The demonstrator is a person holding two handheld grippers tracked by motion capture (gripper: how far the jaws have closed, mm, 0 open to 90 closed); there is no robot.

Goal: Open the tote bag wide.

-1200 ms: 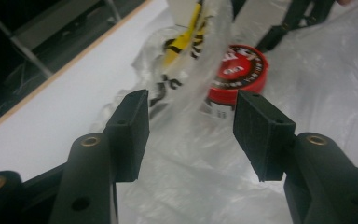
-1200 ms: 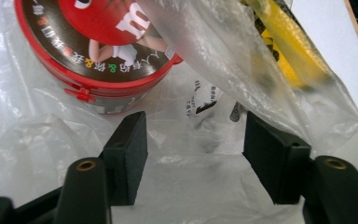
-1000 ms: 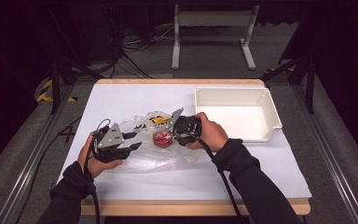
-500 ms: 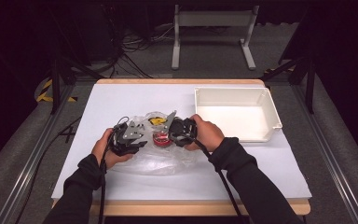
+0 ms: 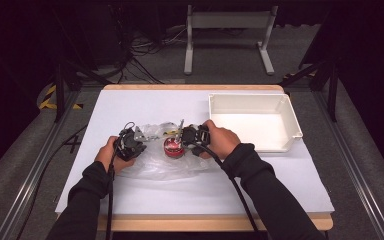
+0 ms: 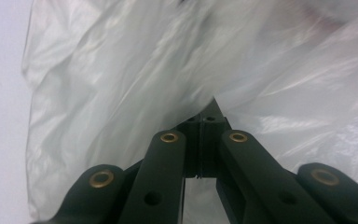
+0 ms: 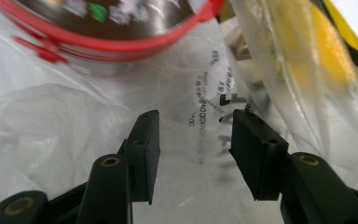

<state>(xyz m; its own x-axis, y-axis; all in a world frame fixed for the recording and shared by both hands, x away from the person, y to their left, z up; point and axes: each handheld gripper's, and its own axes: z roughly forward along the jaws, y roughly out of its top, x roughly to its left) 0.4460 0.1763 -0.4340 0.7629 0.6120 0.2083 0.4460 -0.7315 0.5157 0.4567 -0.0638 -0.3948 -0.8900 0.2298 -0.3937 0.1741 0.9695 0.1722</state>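
Note:
A crumpled clear plastic bag [image 5: 162, 165] lies on the white table, holding a red-rimmed round tub [image 5: 172, 148] and a yellow packet [image 5: 169, 132]. My left gripper [image 5: 144, 138] sits at the bag's left side. In the left gripper view its jaws [image 6: 205, 109] have just closed together, with the bag film [image 6: 121, 70] pinched at their tips. My right gripper [image 5: 180, 140] comes in from the right, beside the tub. Its jaws [image 7: 196, 126] have just been opening and stand apart over printed bag film [image 7: 51, 126], without pressing it. The tub [image 7: 107, 28] and yellow packet [image 7: 307, 46] lie just beyond them.
An empty white tray [image 5: 252, 102] stands at the right back of the table [image 5: 145, 102]. Cables trail from both grippers toward the front edge. Black rails run along both sides of the table.
My left gripper has moved right and down to the bag and shut on its film. The right gripper has stayed by the red tub, dipping slightly.

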